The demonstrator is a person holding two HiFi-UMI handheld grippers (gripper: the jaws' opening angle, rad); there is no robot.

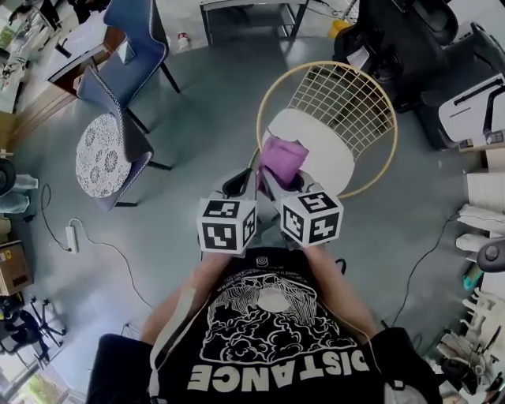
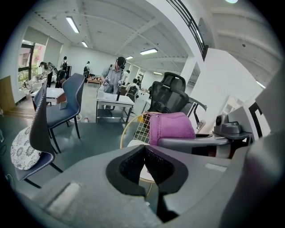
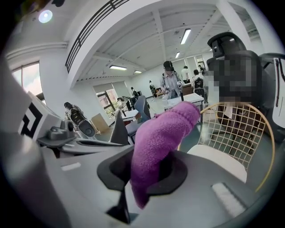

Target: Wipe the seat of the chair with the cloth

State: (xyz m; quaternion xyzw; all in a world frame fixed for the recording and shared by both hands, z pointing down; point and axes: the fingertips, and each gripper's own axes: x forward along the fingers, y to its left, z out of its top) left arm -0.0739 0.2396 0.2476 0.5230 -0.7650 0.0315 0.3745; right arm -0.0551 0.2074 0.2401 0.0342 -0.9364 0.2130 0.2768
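A round chair with a gold wire back (image 1: 347, 99) and a white seat (image 1: 316, 150) stands just ahead of me on the grey floor. A purple cloth (image 1: 282, 160) hangs over the seat's near edge, and my right gripper (image 1: 278, 180) is shut on it. In the right gripper view the cloth (image 3: 162, 138) sticks up from between the jaws of that gripper (image 3: 147, 171), with the white seat (image 3: 218, 162) beyond. My left gripper (image 1: 238, 184) sits close beside the right one. It is shut (image 2: 144, 164) with nothing in it, and the cloth (image 2: 171, 127) shows ahead of it.
Two blue chairs (image 1: 126, 71), one with a patterned cushion (image 1: 101, 154), stand to the left. A black office chair (image 1: 394, 39) and equipment fill the right. A power strip and cable (image 1: 72, 235) lie on the floor at left, and a table (image 1: 252, 12) stands behind the chair.
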